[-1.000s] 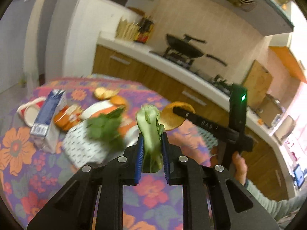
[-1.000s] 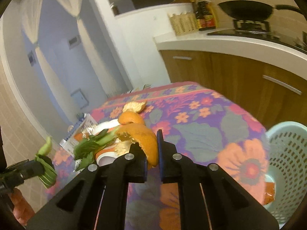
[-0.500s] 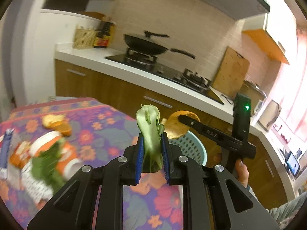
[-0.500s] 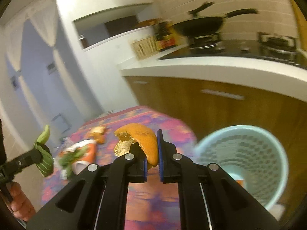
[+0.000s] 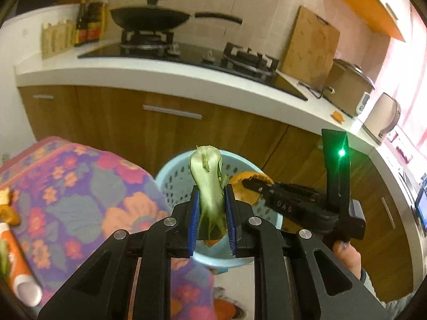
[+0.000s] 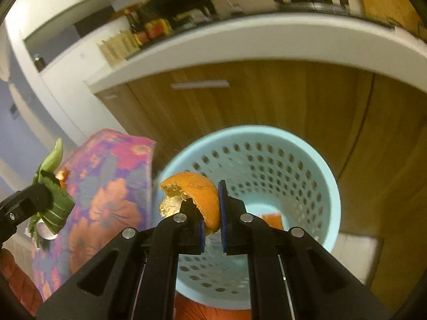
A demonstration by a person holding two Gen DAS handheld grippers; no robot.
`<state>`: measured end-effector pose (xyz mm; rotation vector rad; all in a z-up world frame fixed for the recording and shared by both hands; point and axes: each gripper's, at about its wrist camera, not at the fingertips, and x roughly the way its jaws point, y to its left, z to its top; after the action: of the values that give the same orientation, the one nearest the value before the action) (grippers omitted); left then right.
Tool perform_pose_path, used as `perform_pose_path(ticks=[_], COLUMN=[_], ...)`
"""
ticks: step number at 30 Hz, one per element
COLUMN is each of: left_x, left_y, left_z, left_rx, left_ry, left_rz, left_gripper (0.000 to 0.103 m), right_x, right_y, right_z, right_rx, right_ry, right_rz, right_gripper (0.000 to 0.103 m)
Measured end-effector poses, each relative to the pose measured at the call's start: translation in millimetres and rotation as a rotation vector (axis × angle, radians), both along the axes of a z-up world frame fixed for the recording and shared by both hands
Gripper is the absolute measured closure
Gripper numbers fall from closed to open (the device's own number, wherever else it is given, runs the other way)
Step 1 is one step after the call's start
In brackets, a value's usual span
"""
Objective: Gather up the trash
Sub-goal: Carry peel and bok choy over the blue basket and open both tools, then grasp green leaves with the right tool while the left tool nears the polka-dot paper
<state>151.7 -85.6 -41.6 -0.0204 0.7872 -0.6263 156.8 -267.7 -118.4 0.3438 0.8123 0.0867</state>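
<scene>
My left gripper (image 5: pixel 211 200) is shut on a pale green bok choy stalk (image 5: pixel 208 184), held in front of the light blue perforated trash basket (image 5: pixel 176 170). My right gripper (image 6: pixel 212 213) is shut on an orange peel (image 6: pixel 197 194), held over the basket's near rim (image 6: pixel 331 186). In the left wrist view the right gripper (image 5: pixel 246 182) holds the peel (image 5: pixel 240 186) above the basket. In the right wrist view the left gripper (image 6: pixel 50 200) with the bok choy (image 6: pixel 53 202) is at the left, over the table. An orange scrap (image 6: pixel 272 220) lies in the basket.
The table with a purple floral cloth (image 5: pixel 80 186) stands left of the basket. An orange-and-white tube (image 5: pixel 18 272) and peel bits (image 5: pixel 8 208) lie on it. Wooden cabinets (image 5: pixel 133 122) under a white counter (image 5: pixel 160 77) rise just behind the basket.
Both grippers have swung from over the table toward the basket, still holding the bok choy and the peel. The basket now fills the middle of both views.
</scene>
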Motion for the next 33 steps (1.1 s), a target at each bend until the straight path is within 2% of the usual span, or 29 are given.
perform_pose_path(ticks=[4,11,15,17,19,25,29,33], left_x=[19.3,37.2,40.5,39.1,37.4,24.6,4.1,-19.7], left_y=[-16.9,-45.3,-51.8,-50.4,-48.1,-26.8,-3.8,23.8], left_z=[-16.0,-38.7,-44.0,-44.5,-44.5,-39.0,-22.7,1.2], left_rx=[-0.016,0.001,0.015,0.017,0.025,-0.005,-0.027,-0.051], left_ry=[0.061,0.123,0.134,0.127,0.119,0.111,0.063,-0.003], left_rz=[-0.016,-0.042,-0.047,-0.048,-0.038,-0.011,0.002,0.026], left_gripper=[0.086,0.085,0.074,0.068,0.061,0.061,0.059,0.052], right_x=[8.8,9.9,5.4,1.2,-3.0,-14.9,-25.9,-36.1], right_y=[-13.3,-30.8,-38.0,-42.7,-45.4,-45.0,-32.3,-6.0], right_z=[-21.5,-43.9,-46.9,-44.3,-38.3,-13.5,13.5,45.1], right_rx=[0.012,0.048,0.044,0.058,0.045,0.043,0.036,0.027], right_ry=[0.084,0.162,0.174,0.16,0.14,0.072,-0.001,-0.083], right_rz=[-0.018,-0.02,-0.027,-0.033,-0.048,-0.056,-0.038,0.008], right_gripper=[0.096,0.09,0.076,0.06,0.057,0.057,0.057,0.057])
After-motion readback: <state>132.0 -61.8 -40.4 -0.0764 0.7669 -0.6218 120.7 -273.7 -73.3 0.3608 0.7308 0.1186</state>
